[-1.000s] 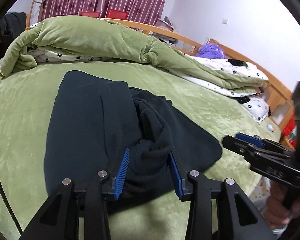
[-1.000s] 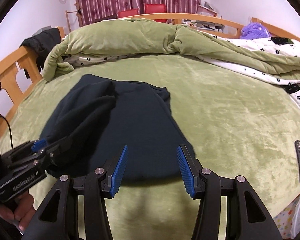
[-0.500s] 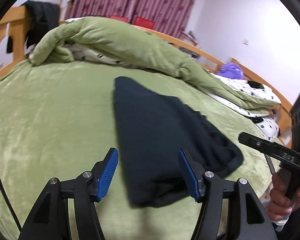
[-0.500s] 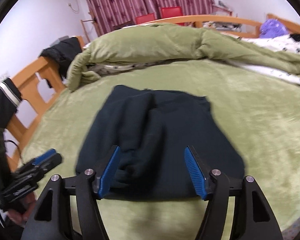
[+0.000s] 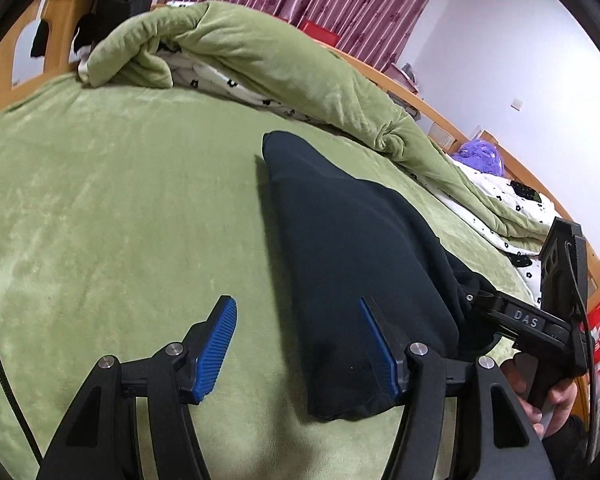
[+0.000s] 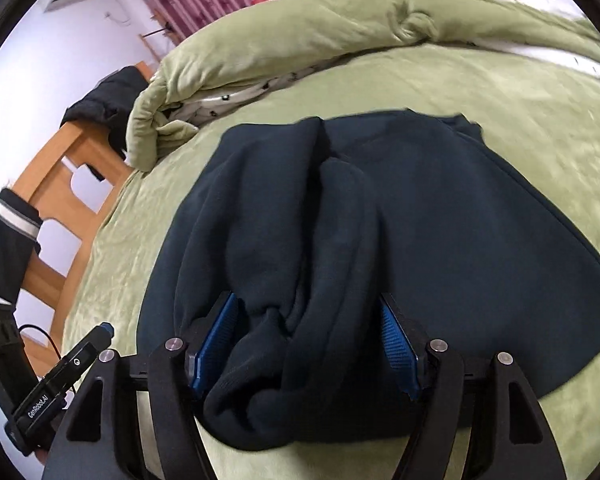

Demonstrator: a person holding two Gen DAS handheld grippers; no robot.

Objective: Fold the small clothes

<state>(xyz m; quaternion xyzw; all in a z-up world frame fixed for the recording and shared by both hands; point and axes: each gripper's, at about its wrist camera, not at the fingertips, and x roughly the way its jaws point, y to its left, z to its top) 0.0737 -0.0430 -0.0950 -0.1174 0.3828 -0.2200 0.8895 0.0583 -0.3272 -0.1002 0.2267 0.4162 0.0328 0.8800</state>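
Observation:
A dark navy garment (image 5: 360,248) lies partly folded on the green bed sheet (image 5: 120,200). My left gripper (image 5: 300,344) stands open at the garment's near left corner. Its right pad (image 5: 380,348) is over the cloth and its left pad (image 5: 216,344) is over bare sheet. My right gripper (image 6: 306,344) straddles a bunched fold at the near edge of the garment (image 6: 440,220), and its jaws are closing on that fold. The right gripper (image 5: 512,316) shows at the right of the left wrist view, tips hidden in cloth. The left gripper (image 6: 60,384) shows low left in the right wrist view.
A rolled green duvet (image 5: 260,52) with a white patterned underside runs along the far side of the bed. The wooden bed frame (image 6: 60,184) stands at the left with dark clothes (image 6: 100,100) hung on it. A purple bundle (image 5: 480,156) lies far right.
The left gripper let go of the bunched cloth, opened and slid left to the garment's near left corner. The right gripper moved left and down onto the bunched fold.

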